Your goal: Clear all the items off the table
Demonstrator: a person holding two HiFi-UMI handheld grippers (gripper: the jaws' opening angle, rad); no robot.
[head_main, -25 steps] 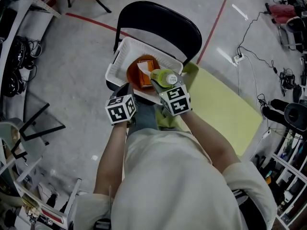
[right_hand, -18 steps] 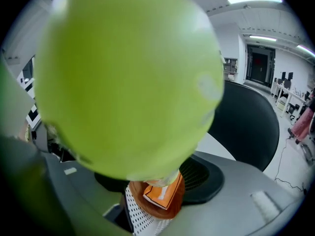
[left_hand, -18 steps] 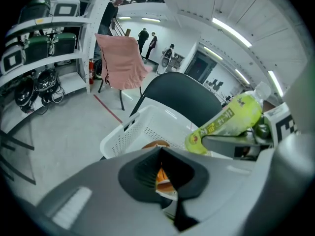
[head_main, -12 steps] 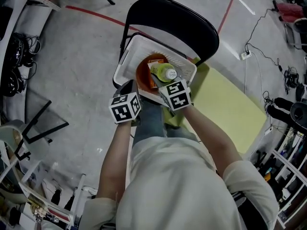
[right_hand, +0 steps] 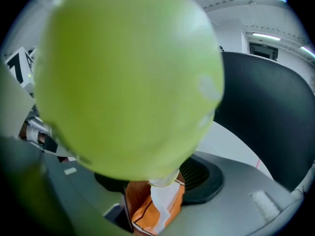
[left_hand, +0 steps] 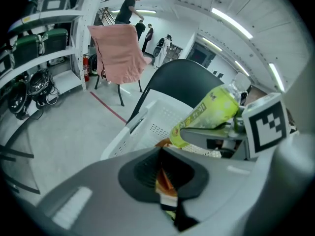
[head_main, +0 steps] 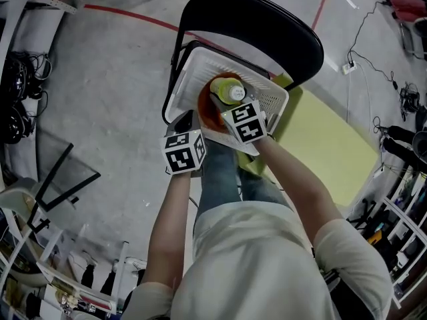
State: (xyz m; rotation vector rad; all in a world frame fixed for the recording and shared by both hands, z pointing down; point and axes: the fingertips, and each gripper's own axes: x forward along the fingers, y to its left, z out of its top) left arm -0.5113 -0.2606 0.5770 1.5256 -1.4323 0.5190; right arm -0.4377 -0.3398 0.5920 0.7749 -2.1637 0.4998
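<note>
Now clamps green bottle (head_main: 229, 92) in right gripper (head_main: 225, 105) above white basket (head_main: 200, 64) — with left gripper (head_main: 187, 121) closed, empty; risks bouncing bottle out if released too high.

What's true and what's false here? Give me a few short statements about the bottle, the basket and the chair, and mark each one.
1. The right hand-held gripper is clamped on a green bottle. True.
2. The white basket stands on the yellow-green table. False: it sits on the seat of the black chair, beside the table.
3. An orange packet lies inside the basket. True.
4. The bottle lies loose on the basket floor. False: the gripper holds it over the basket, above the orange packet.
5. The chair's backrest is white. False: the backrest is black; the basket is what is white.
</note>
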